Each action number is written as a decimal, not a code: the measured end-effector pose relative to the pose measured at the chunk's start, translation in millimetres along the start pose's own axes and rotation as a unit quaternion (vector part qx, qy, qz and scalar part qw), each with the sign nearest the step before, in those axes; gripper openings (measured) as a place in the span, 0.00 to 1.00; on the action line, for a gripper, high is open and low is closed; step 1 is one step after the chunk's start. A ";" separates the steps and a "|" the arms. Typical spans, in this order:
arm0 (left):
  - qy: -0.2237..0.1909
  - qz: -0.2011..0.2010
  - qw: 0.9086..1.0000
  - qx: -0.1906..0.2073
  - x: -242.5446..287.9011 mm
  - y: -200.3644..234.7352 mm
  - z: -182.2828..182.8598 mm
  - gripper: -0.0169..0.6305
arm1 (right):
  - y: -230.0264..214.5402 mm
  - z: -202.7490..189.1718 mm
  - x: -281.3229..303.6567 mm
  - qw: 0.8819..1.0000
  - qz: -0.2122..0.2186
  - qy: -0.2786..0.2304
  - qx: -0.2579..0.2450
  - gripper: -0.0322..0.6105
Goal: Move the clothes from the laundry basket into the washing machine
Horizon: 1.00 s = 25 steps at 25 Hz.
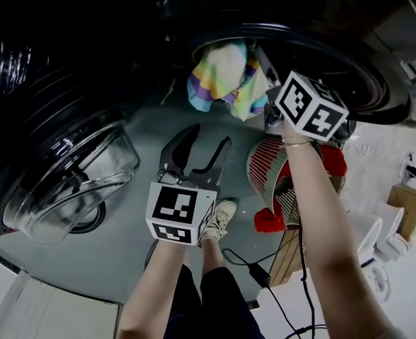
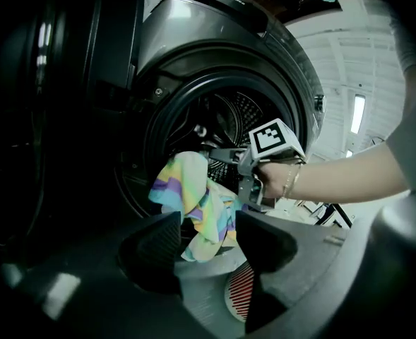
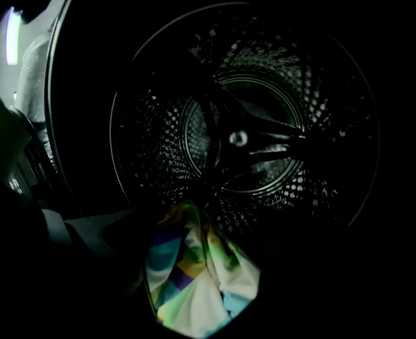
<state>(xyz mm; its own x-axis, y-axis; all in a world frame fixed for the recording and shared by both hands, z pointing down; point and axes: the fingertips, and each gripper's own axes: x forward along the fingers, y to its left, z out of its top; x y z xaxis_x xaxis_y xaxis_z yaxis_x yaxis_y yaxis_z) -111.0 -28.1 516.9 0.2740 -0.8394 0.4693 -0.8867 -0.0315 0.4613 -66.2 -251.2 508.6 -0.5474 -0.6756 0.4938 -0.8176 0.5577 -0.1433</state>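
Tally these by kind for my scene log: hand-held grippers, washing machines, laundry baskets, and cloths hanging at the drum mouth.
Hand-held gripper: 2, left and right
Washing machine: 1
Laundry basket: 1
Striped pastel cloth at the drum mouth: 1
Total: 5

The cloth (image 1: pixel 225 80) is checked in pastel yellow, purple, sky blue, green and white. The washing machine (image 2: pixel 215 20) is dark silver-grey, its drum (image 3: pixel 264 140) dotted with holes. The laundry basket (image 1: pixel 268 162) is white with red slats; the clothes (image 1: pixel 333 159) in it are red. The left gripper (image 1: pixel 210 134) has black jaws and a white cube with black squares
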 end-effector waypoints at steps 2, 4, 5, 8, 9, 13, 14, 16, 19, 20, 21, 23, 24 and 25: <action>0.004 0.004 1.000 -0.004 -0.1 2.1 -2.8 0.38 | -5.8 -21.3 -16.6 1.000 -0.001 0.013 0.021 0.80; 0.007 0.007 1.000 -0.007 0.1 2.4 -6.3 0.38 | -8.4 -56.9 -33.3 0.998 -0.004 0.042 0.037 0.90; 0.009 0.008 1.000 -0.008 0.1 2.0 -8.6 0.38 | -8.9 -79.3 -40.7 0.997 -0.005 0.063 0.048 0.91; 0.015 0.010 1.000 -0.013 0.2 -0.3 -16.2 0.38 | -17.0 -151.0 -52.7 0.986 -0.025 0.138 0.093 0.94; 0.016 0.010 1.000 -0.012 0.6 -1.0 -18.2 0.38 | -22.8 -170.1 -52.2 0.981 -0.034 0.158 0.104 0.96; 0.018 0.009 1.000 -0.011 4.1 -0.9 -26.5 0.38 | -44.5 -197.0 -36.1 0.975 -0.054 0.181 0.120 1.00; 0.020 0.010 1.000 -0.011 4.8 0.0 -29.0 0.38 | -48.0 -199.1 -30.9 0.974 -0.056 0.184 0.121 1.00; 0.021 0.015 1.000 -0.014 5.7 2.0 -33.0 0.38 | -53.5 -202.2 -21.5 0.972 -0.061 0.196 0.114 1.00; 0.018 0.016 0.999 -0.028 7.5 0.4 -34.8 0.38 | -55.9 -199.0 -12.6 0.969 -0.062 0.214 0.110 0.88; 0.017 0.014 0.999 -0.030 7.5 -1.2 -35.1 0.38 | -51.8 -197.6 -11.6 0.967 -0.054 0.221 0.117 0.81; 0.017 0.011 0.999 -0.029 7.1 -2.6 -35.6 0.38 | -44.5 -195.9 -10.9 0.965 -0.041 0.227 0.124 0.71; 0.018 0.007 0.999 -0.028 6.1 -3.6 -36.0 0.38 | -24.7 -190.0 -10.4 0.963 -0.008 0.232 0.135 0.41; 0.019 0.005 0.999 -0.028 5.7 -4.0 -36.0 0.38 | -15.5 -185.5 -11.8 0.964 0.009 0.228 0.139 0.31; 0.020 0.003 0.999 -0.029 5.2 -4.9 -35.8 0.38 | -6.9 -179.4 -14.4 0.965 0.028 0.218 0.146 0.22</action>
<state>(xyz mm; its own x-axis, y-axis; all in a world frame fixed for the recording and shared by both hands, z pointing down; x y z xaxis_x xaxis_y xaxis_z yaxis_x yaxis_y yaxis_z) -91.9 -12.9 544.1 0.2836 -0.8174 0.5014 -0.8660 0.0063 0.5000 -20.7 -158.9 656.3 -0.5166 -0.3466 0.7829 -0.8396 0.3844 -0.3838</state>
